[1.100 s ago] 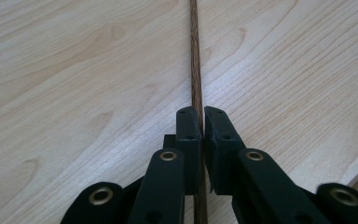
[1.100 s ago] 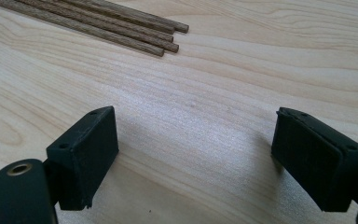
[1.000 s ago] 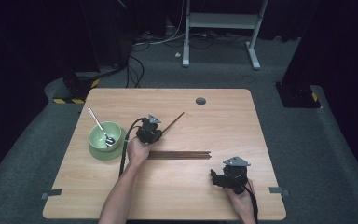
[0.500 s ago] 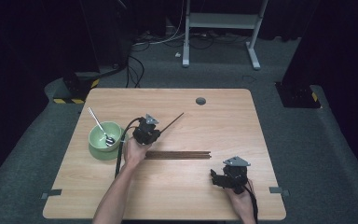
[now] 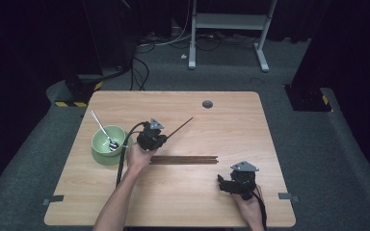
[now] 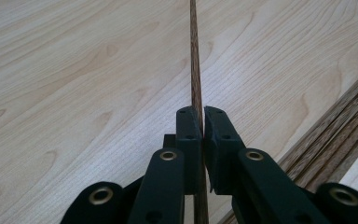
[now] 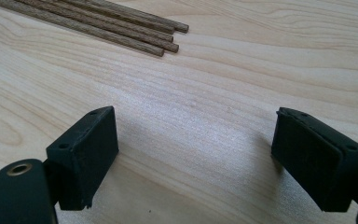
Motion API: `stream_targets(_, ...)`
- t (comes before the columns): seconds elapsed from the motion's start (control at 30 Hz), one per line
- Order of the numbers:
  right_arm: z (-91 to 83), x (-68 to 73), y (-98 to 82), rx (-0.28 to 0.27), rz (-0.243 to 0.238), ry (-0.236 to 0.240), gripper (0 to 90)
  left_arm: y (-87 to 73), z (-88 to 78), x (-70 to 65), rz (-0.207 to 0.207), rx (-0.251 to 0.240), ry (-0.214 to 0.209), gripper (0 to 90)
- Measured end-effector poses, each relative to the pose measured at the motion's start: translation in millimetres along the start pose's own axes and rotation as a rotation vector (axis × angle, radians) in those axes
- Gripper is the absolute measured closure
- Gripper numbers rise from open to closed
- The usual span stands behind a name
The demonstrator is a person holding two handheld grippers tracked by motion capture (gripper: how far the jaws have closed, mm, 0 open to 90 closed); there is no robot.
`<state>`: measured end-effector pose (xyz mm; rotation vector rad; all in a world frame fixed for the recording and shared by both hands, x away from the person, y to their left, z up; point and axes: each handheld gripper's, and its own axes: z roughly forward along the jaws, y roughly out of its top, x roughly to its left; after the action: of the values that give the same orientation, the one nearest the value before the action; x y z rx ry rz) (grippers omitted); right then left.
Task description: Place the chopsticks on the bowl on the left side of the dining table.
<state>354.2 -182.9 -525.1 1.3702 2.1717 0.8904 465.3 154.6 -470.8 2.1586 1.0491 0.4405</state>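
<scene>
While the left gripper [image 5: 160,136] clamps a single chopstick [image 5: 179,127] between closed jaws, the stick's long axis runs straight out ahead of them, tip aimed up and right across the table [image 5: 231,120], clear of the wood. Left of that hand: green bowl [image 5: 102,139] on a matching saucer, spoon [image 5: 101,127] leaning in it, handle up-left. The bowl lies behind and to the side of the jaws, opposite the way the stick points, so dropping the chopstick in it would, I judge, call for a swing of the wrist. Left hand is much the nearer to the bowl.

Centre: remaining chopsticks [image 5: 185,159] bundled flat, long axis across the table, just beside the left hand.

Right: right gripper [image 5: 220,182] low near the front edge, jaws spread wide with nothing between them; bundle ends ahead of it, apart.

Surface: pale wood grain, cable hole [image 5: 207,104] at the far side. Room: dark, grey carpet, cables and a white desk frame [image 5: 229,29] behind
</scene>
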Motion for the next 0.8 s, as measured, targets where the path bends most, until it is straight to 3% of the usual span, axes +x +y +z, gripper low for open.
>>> stream_targets(0.8, -0.2, 0.0, -0.1, 0.001, -0.002, 0.0, 14.2, -0.4, -32.7, -3.8, 0.011, -0.041, -0.029, 84.5)
